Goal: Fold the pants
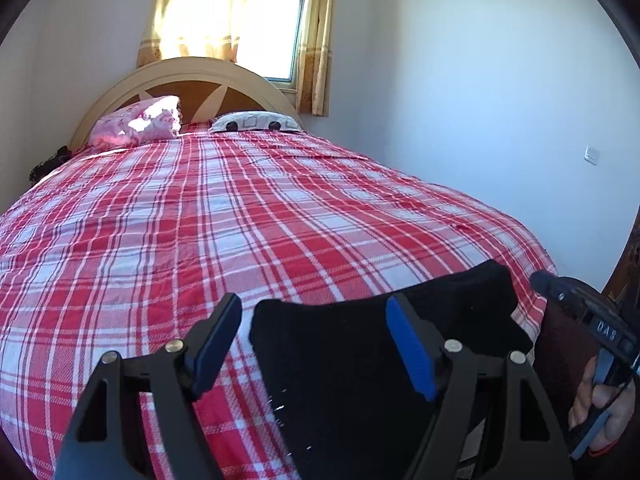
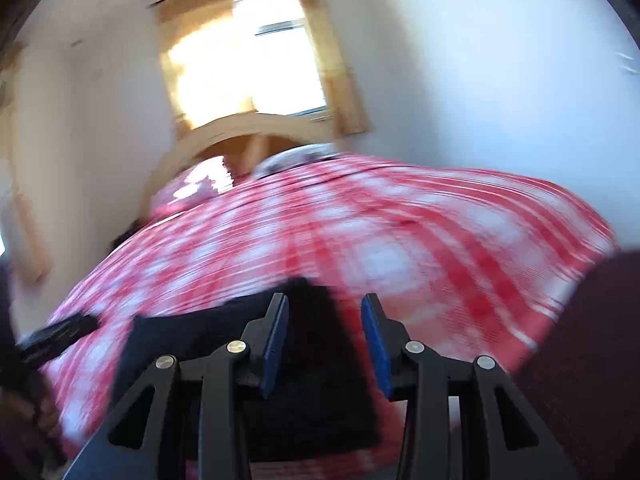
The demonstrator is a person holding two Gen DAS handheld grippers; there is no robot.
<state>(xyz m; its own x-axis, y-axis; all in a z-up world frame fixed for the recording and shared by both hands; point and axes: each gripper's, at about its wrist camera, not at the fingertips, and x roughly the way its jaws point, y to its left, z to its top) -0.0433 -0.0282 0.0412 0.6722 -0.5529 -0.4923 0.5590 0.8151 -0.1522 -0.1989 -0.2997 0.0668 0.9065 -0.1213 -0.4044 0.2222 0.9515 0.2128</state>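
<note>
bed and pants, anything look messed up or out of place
Nothing stands out. The black pants lie folded near the foot of the plaid bed, both pillows sit at the headboard, and both grippers are open. The right wrist view is only blurred.

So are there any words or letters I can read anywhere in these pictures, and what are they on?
"DAS": white letters on the black body of the right gripper, seen at the right edge of the left wrist view.
Nothing else carries readable text: the black pants, the plaid bedspread and the two pillows have none.
The right wrist view is too blurred to read anything.
</note>
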